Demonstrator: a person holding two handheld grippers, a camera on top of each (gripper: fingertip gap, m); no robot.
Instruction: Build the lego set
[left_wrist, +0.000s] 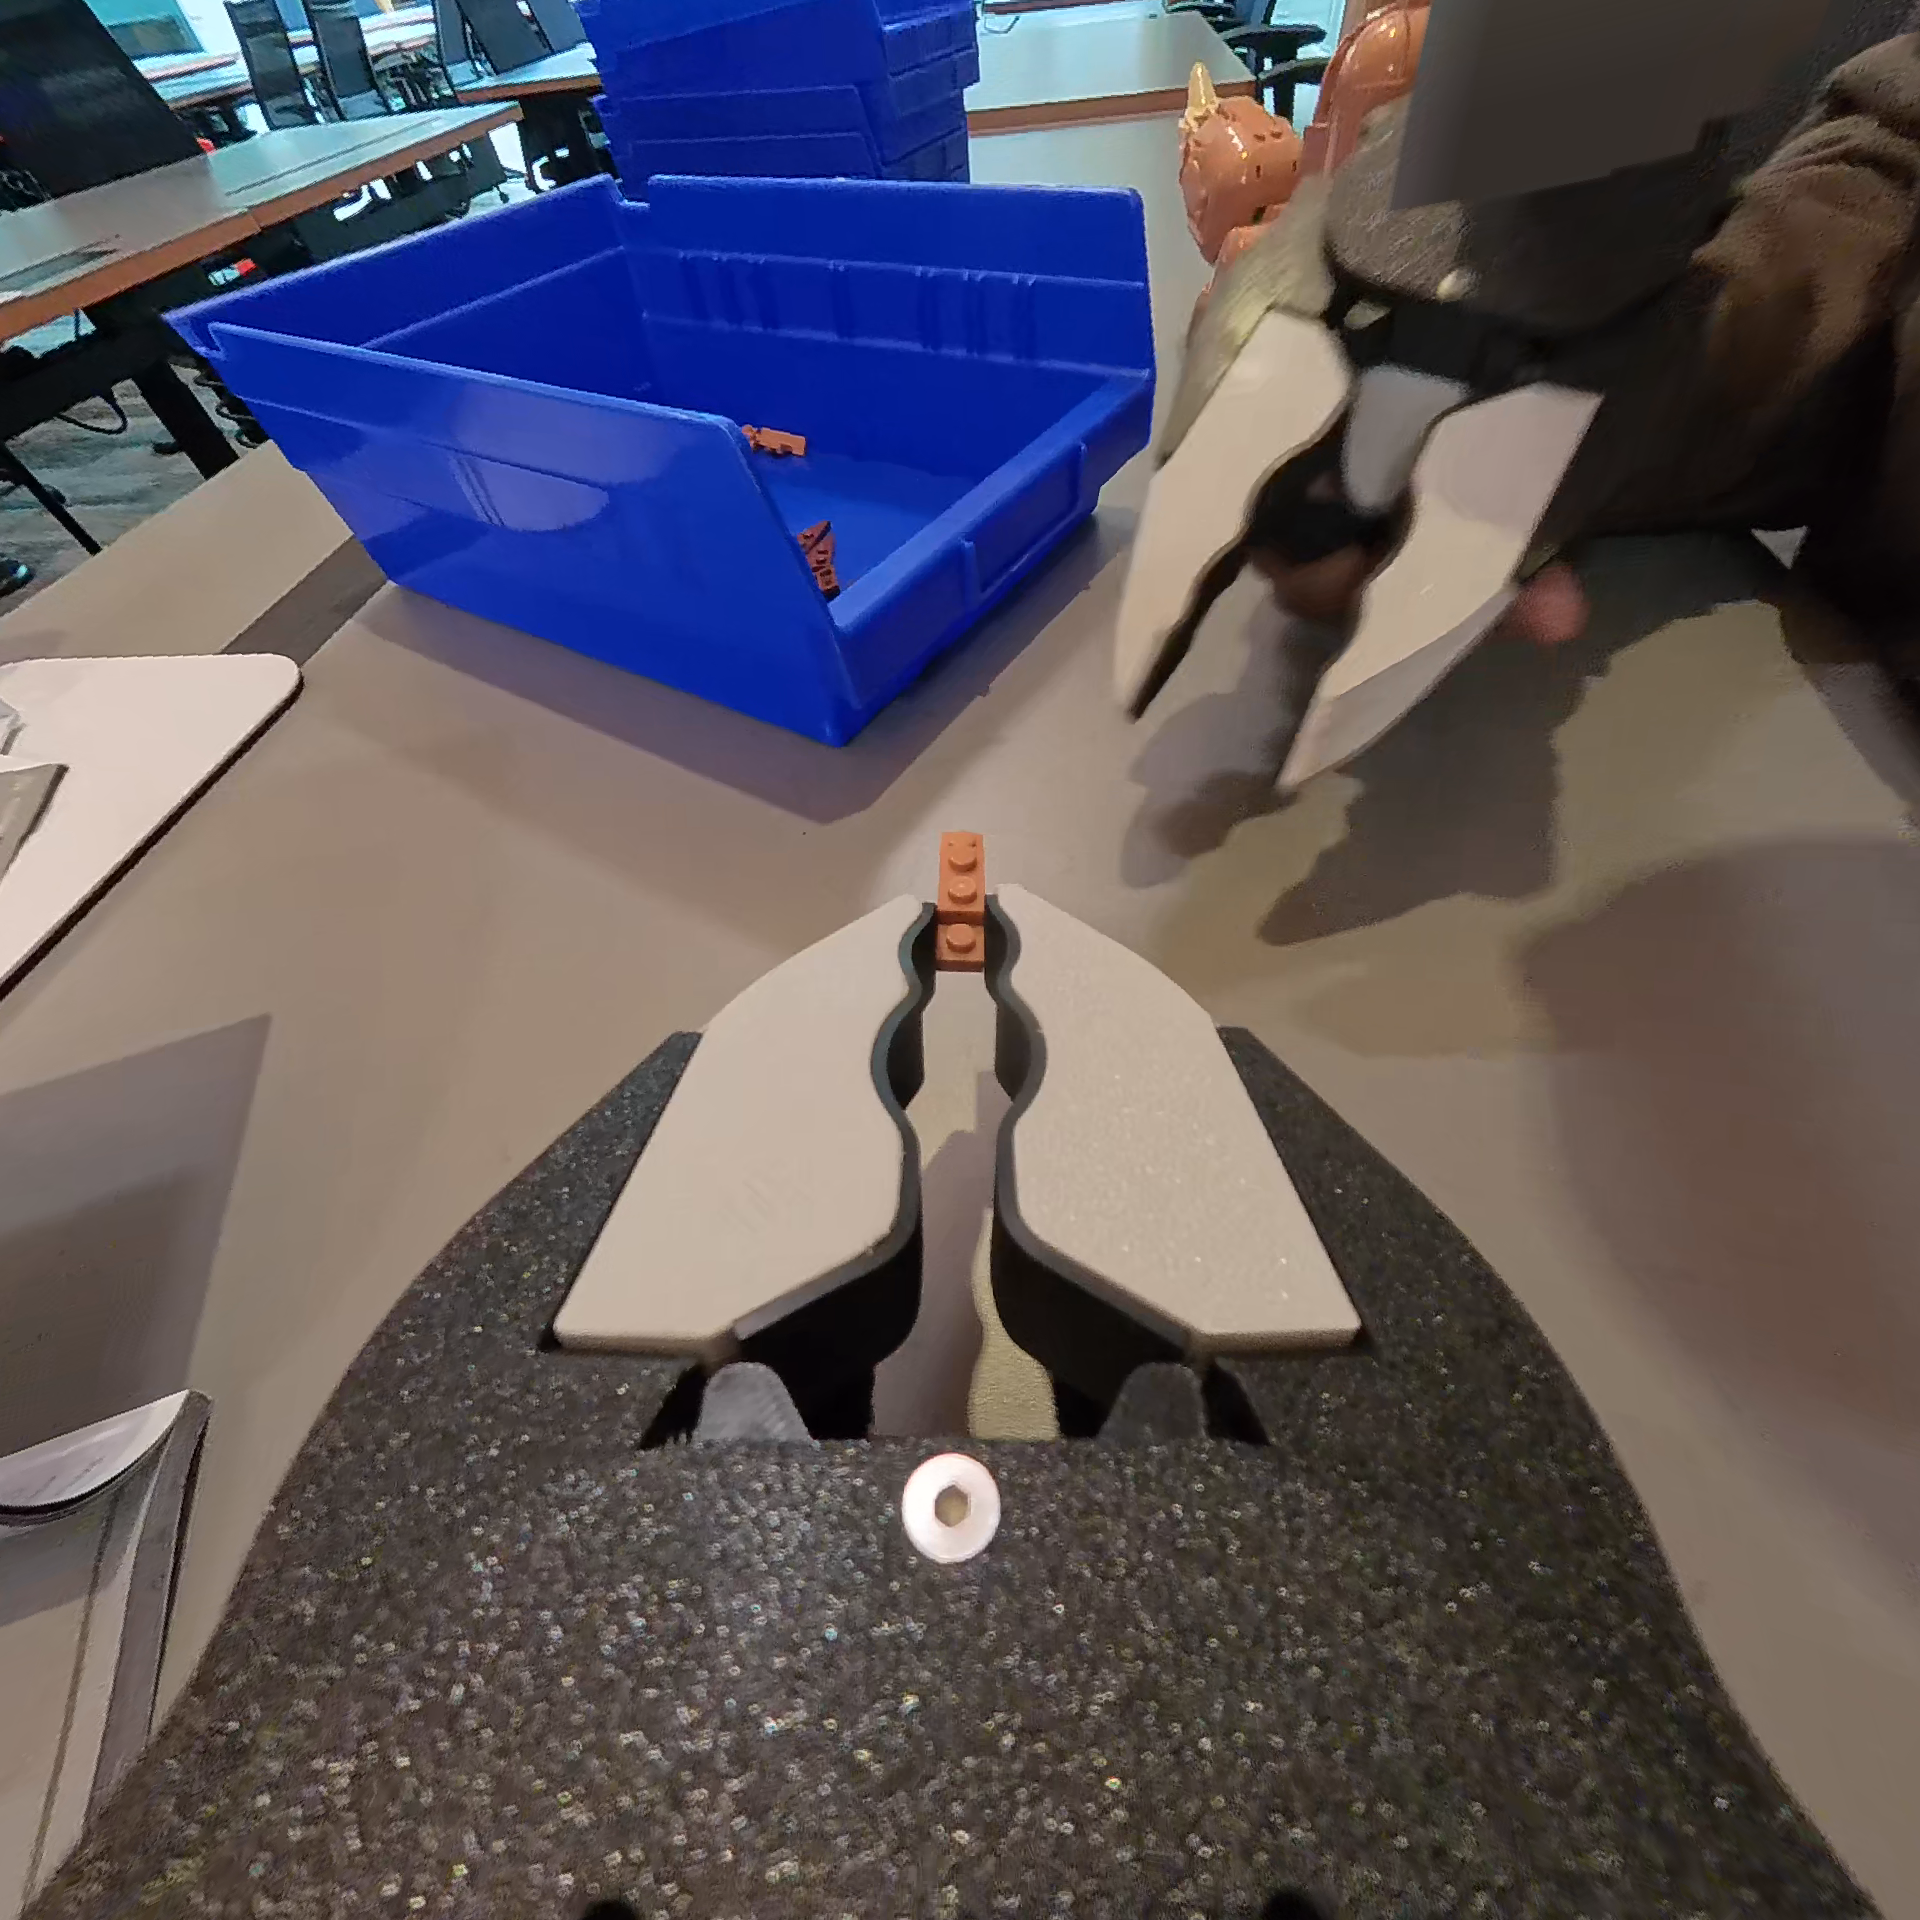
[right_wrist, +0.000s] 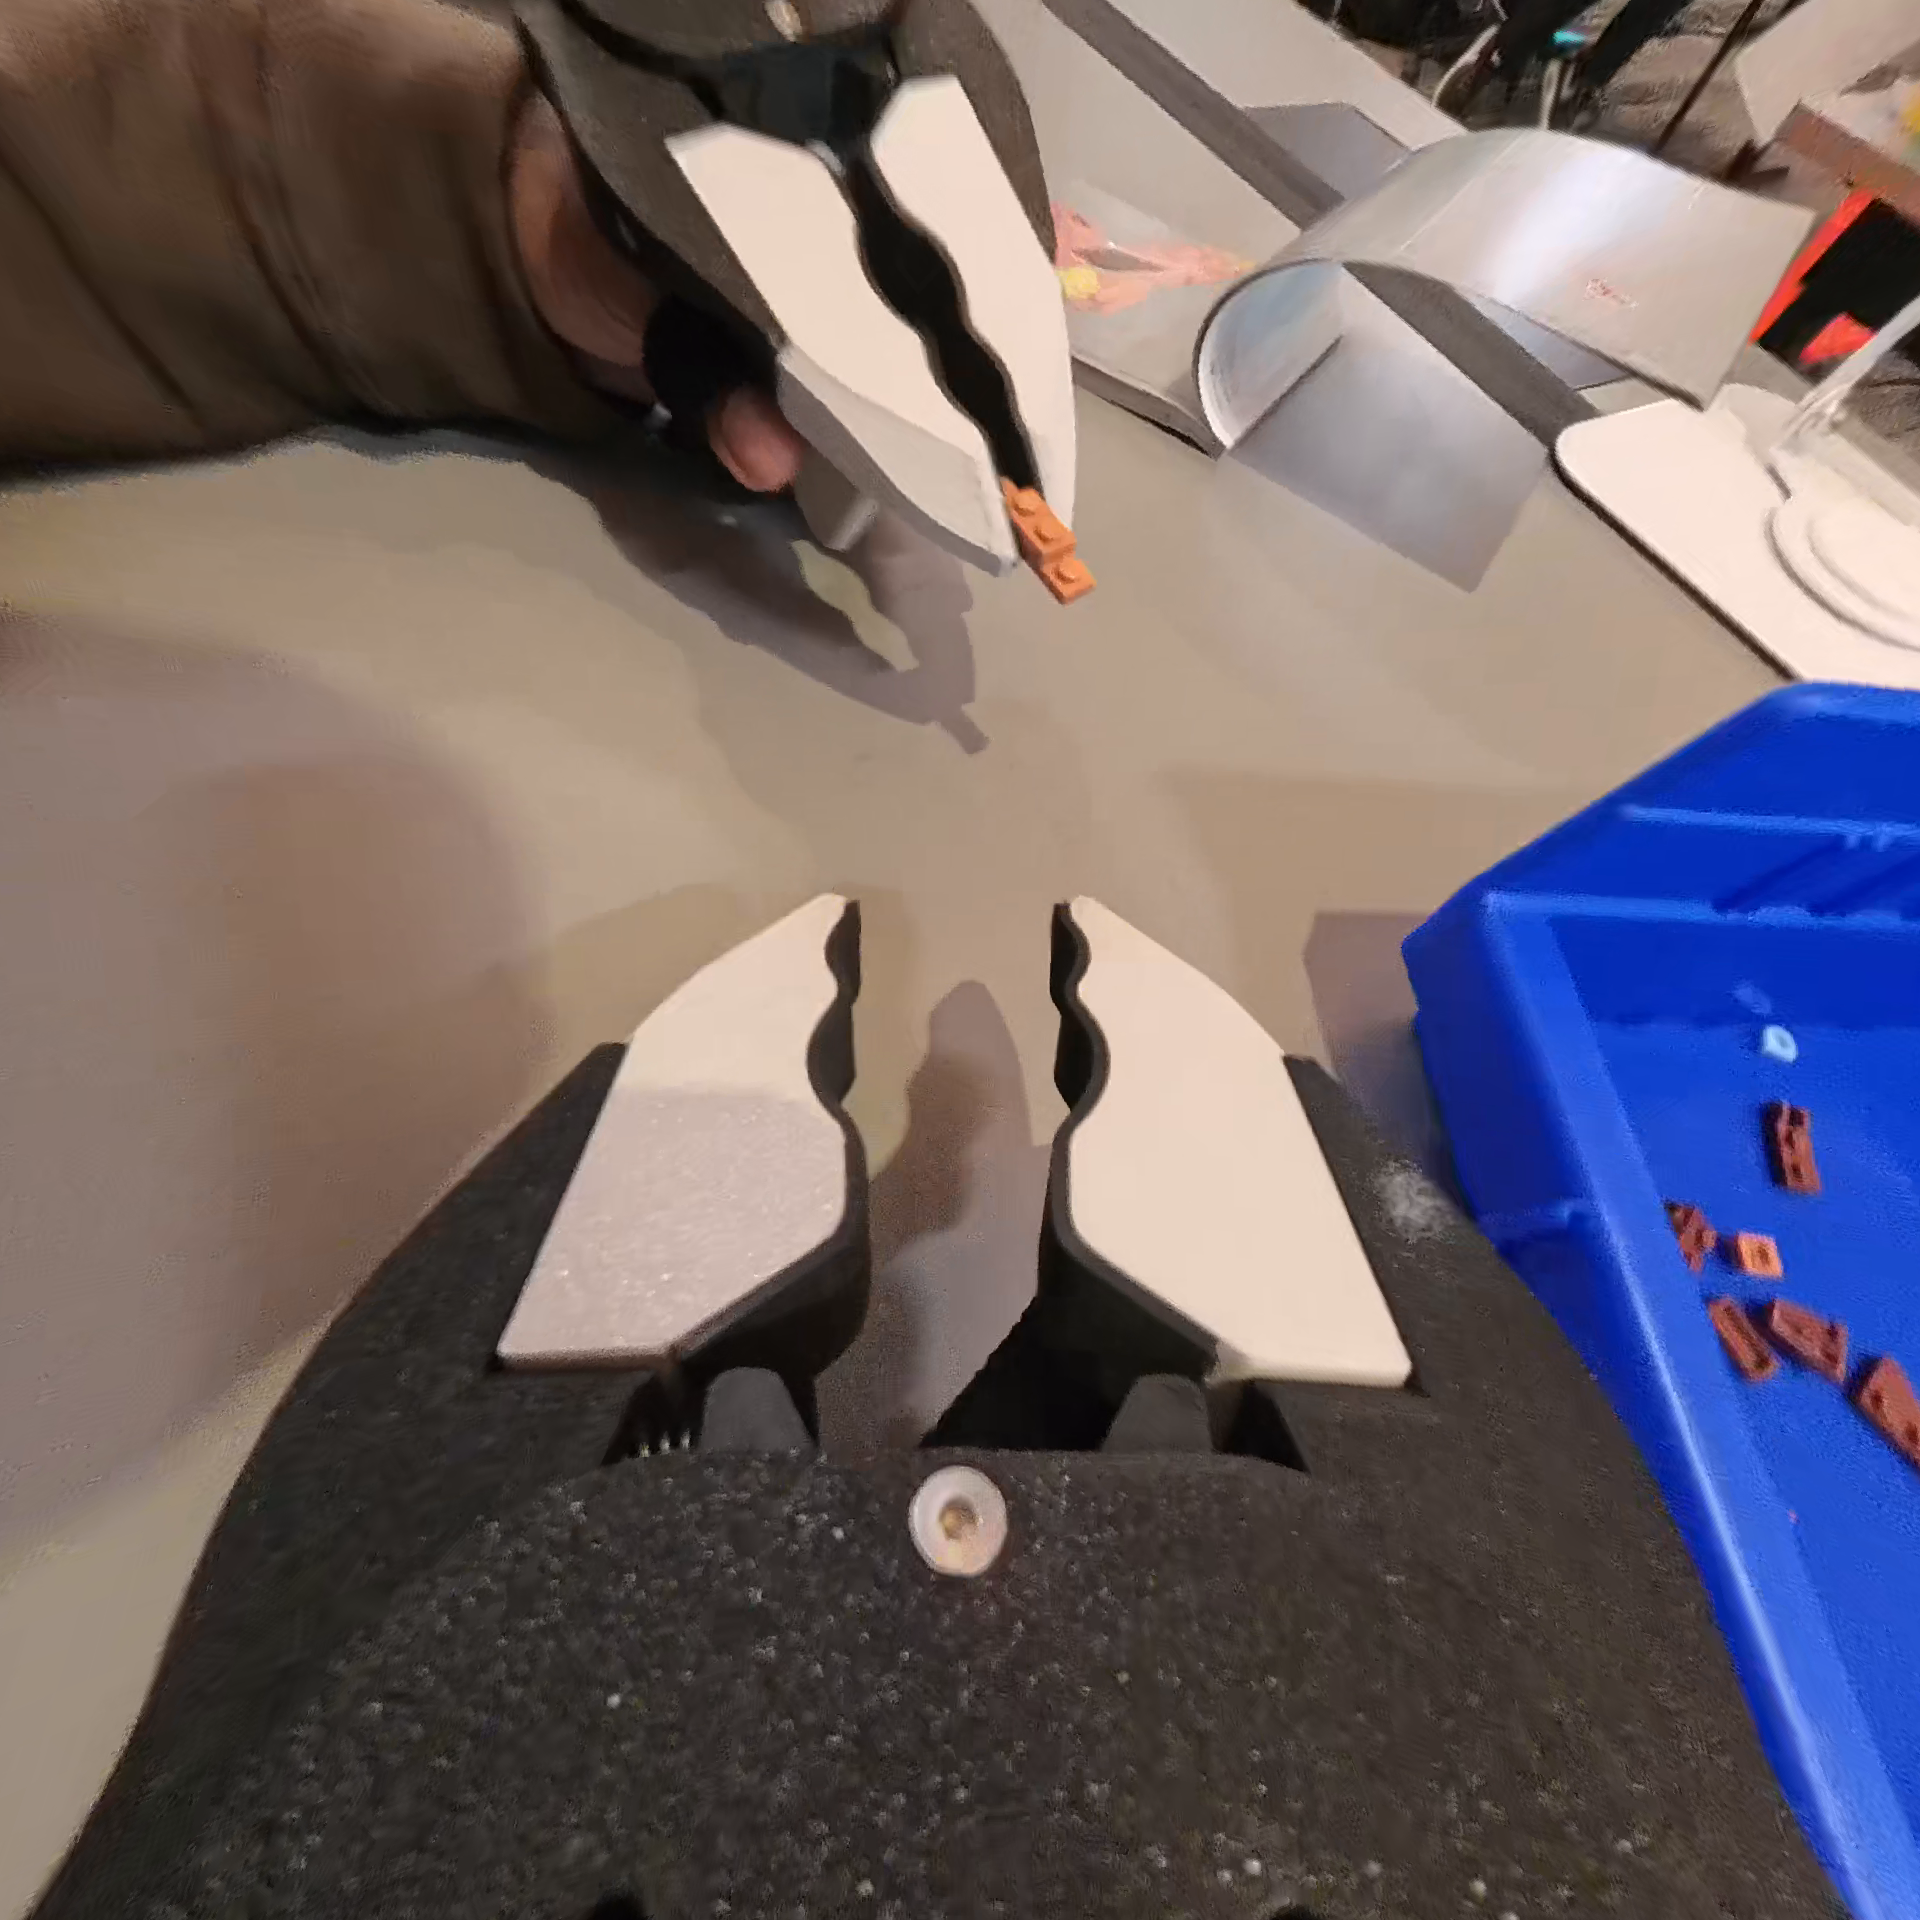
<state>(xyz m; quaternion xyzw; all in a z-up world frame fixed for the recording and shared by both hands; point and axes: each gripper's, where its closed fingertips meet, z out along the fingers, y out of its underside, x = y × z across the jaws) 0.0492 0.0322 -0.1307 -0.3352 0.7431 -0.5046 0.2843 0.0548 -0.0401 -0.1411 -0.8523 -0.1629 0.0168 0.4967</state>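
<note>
While clamped narrowly at centre frame of the left wrist view, left gripper pinching a small orange-brown studded plastic brick assembly between both grey fingertips, studs up, far end poking past the tips above the grey tabletop. Same grip seen at upper centre of the right wrist view. At lower centre there, right gripper with jaws parted wide, bare, over bare tabletop. Just beside it at right edge, blue open-fronted plastic bin containing scattered dark reddish-brown small bricks. At upper right, curled open book with silvery pages.
</note>
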